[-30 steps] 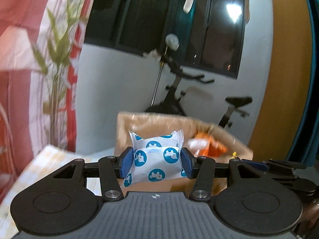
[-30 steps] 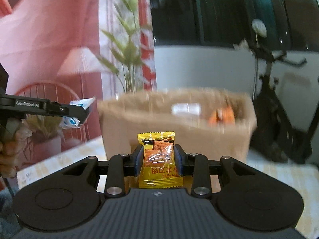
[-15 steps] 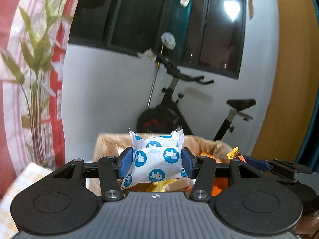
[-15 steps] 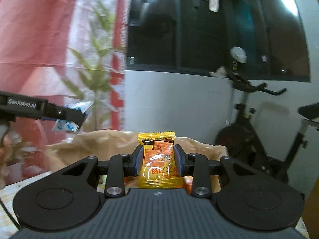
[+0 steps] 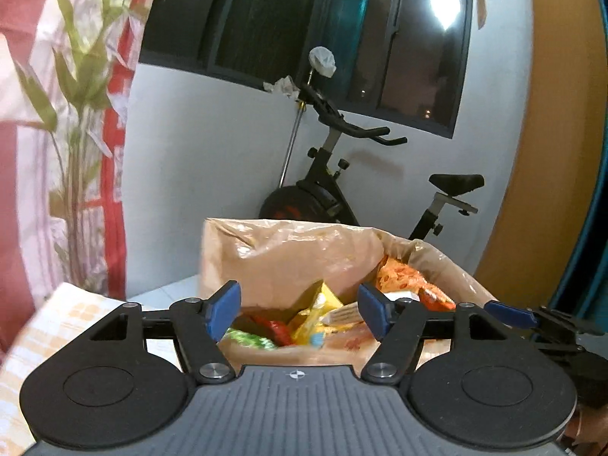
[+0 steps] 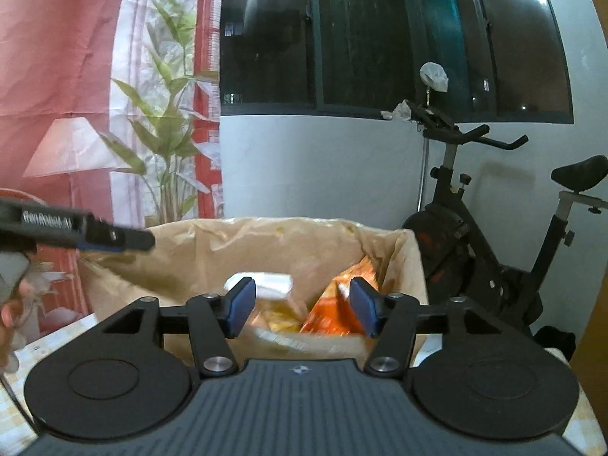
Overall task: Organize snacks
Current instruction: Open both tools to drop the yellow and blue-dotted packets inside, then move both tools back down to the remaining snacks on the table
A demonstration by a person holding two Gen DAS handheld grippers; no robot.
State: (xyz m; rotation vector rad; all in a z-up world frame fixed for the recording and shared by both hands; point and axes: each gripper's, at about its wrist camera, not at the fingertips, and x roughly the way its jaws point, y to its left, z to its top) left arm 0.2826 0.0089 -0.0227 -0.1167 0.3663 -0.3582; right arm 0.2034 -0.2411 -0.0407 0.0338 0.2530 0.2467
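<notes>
Both the left gripper [image 5: 299,309] and right gripper [image 6: 300,306] are held wide and empty over the box [image 5: 288,254] of snacks [image 5: 402,279]; lifting straight clear before the next pick is advised.

We were holding a white snack with blue dots in our left gripper [image 5: 299,309] and a yellow snack in our right gripper [image 6: 302,306]. Now both grippers are wide apart and hold nothing. We have come closer to the brown box [image 5: 288,258], above its snacks [image 5: 315,315].
</notes>
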